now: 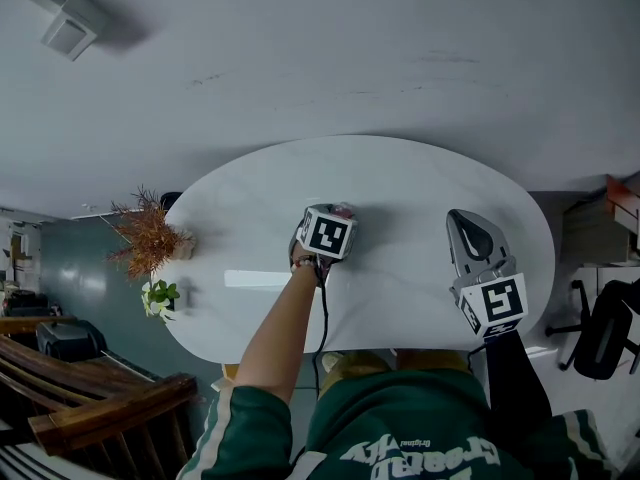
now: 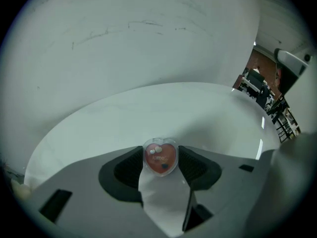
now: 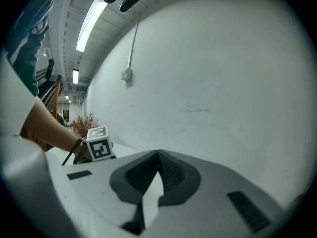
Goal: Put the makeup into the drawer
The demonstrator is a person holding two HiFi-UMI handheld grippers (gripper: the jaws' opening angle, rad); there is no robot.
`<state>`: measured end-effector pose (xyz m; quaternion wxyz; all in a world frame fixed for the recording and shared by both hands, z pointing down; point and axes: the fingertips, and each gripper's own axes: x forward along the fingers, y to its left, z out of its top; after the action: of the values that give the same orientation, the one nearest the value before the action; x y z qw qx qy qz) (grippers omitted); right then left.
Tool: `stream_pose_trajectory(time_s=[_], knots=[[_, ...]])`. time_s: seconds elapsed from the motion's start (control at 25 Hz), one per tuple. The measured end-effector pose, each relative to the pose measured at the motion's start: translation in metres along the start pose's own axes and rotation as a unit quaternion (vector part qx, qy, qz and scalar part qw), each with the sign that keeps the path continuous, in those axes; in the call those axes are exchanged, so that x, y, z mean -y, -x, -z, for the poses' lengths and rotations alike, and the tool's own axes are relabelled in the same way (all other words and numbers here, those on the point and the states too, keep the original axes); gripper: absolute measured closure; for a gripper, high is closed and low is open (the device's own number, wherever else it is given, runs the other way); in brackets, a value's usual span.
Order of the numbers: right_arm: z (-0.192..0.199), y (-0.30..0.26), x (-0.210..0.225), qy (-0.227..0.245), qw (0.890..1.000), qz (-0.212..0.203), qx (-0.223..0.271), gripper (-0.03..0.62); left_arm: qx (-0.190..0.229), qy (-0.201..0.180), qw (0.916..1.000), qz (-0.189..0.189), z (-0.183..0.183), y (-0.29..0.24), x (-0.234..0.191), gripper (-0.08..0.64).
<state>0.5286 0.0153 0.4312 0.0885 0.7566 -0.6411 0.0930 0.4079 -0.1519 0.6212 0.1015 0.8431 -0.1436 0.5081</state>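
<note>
A small clear heart-shaped makeup compact (image 2: 160,157) with a red inside stands on the white oval table (image 2: 198,113). My left gripper (image 2: 160,158) is shut on it, one dark pad pressing each side. In the head view the left gripper (image 1: 328,230) points steeply down at the table's middle and hides most of the compact. My right gripper (image 1: 463,218) hovers over the table's right part, nearly level. Its jaws meet at the tips, and the right gripper (image 3: 158,156) is shut with nothing in it. The left gripper's marker cube (image 3: 99,145) shows at the left of the right gripper view.
A dried orange plant (image 1: 148,236) and a small green plant (image 1: 160,296) stand at the table's left end. A white wall rises just behind the table. A black office chair (image 1: 605,333) is off the right end, and a wooden bench (image 1: 90,408) lies at the lower left.
</note>
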Motion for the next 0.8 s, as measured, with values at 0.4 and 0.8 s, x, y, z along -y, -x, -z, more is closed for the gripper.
stream_pose_trajectory(time_s=[0.4,0.8], knots=[[-0.035,-0.007,-0.015,0.018,0.999,-0.020,0.032,0.588,0.203,-0.020,0.9729,-0.108,-0.064,0.120,-0.012,0.331],[-0.071,-0.005,-0.043,0.040,0.996,-0.046,0.068,0.588,0.321,0.004,0.9343,-0.156,-0.072,0.230,-0.011,0.331]])
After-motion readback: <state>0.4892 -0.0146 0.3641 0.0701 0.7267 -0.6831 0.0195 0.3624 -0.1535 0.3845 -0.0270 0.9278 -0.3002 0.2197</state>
